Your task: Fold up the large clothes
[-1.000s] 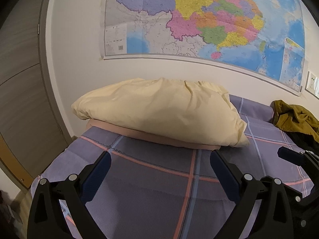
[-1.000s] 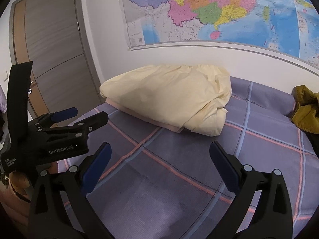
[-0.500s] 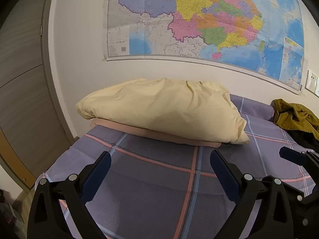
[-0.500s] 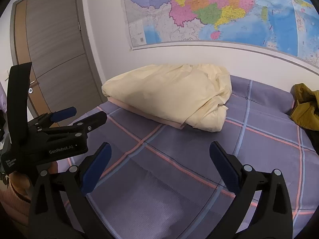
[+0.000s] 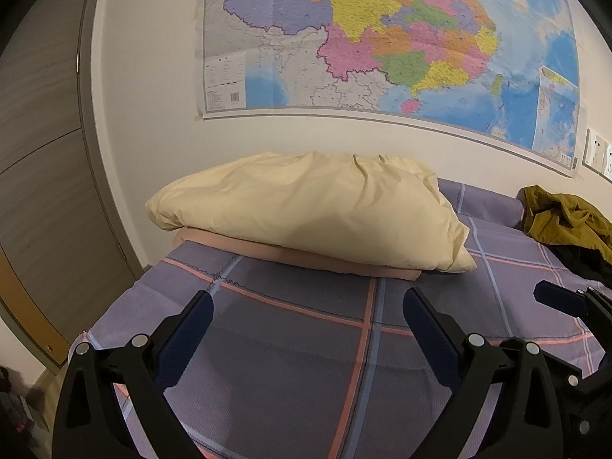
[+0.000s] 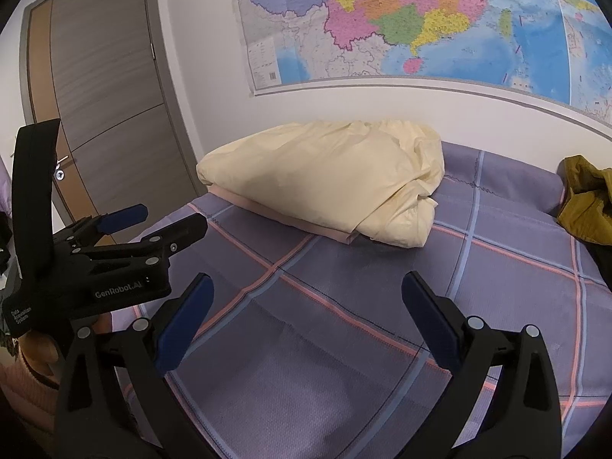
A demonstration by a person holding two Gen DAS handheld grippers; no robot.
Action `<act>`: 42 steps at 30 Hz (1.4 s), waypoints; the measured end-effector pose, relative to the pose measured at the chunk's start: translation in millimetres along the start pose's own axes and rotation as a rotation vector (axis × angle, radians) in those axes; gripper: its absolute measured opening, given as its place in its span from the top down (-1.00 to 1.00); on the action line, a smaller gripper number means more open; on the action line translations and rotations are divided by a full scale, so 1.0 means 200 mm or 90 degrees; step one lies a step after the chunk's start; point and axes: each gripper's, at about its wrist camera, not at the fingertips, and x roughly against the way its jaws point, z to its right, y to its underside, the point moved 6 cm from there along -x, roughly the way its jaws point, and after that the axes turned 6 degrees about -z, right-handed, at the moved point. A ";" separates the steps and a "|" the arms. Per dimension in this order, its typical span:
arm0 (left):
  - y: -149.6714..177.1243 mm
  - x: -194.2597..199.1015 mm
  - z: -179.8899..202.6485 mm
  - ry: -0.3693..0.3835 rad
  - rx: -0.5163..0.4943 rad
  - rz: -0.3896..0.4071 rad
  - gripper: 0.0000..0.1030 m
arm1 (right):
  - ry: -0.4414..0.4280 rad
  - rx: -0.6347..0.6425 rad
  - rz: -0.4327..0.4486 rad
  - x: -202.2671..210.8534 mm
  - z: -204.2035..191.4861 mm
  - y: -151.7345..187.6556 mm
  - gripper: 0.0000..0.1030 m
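A crumpled olive-yellow garment (image 5: 566, 218) lies at the far right of the bed, also at the right edge of the right wrist view (image 6: 585, 199). It rests partly on something dark (image 5: 581, 264). My left gripper (image 5: 308, 317) hovers open over the plaid sheet, well short of the garment, with nothing between its fingers. My right gripper (image 6: 308, 306) is open and empty too, above the sheet's middle. In the right wrist view the left gripper (image 6: 160, 223) shows at the left, held by a hand.
A cream duvet bundle (image 5: 306, 210) sits on a folded pink blanket (image 5: 298, 252) against the wall. The purple plaid bed sheet (image 6: 382, 287) spreads in front. A wall map (image 5: 382, 38) hangs above. A wooden door (image 6: 107, 114) stands to the left.
Both views have shifted slightly, so the duvet bundle sits a little farther off. The jaws of both grippers stay open and nothing has been taken hold of.
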 end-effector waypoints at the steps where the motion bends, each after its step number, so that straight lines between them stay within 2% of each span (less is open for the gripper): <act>1: 0.00 0.00 0.00 0.000 -0.001 0.000 -0.86 | 0.000 -0.002 0.001 0.00 0.00 0.00 -0.89; 42: 0.04 -0.04 0.05 0.006 -0.015 -0.019 -0.86 | -0.006 -0.017 -0.002 0.00 0.04 0.02 -0.89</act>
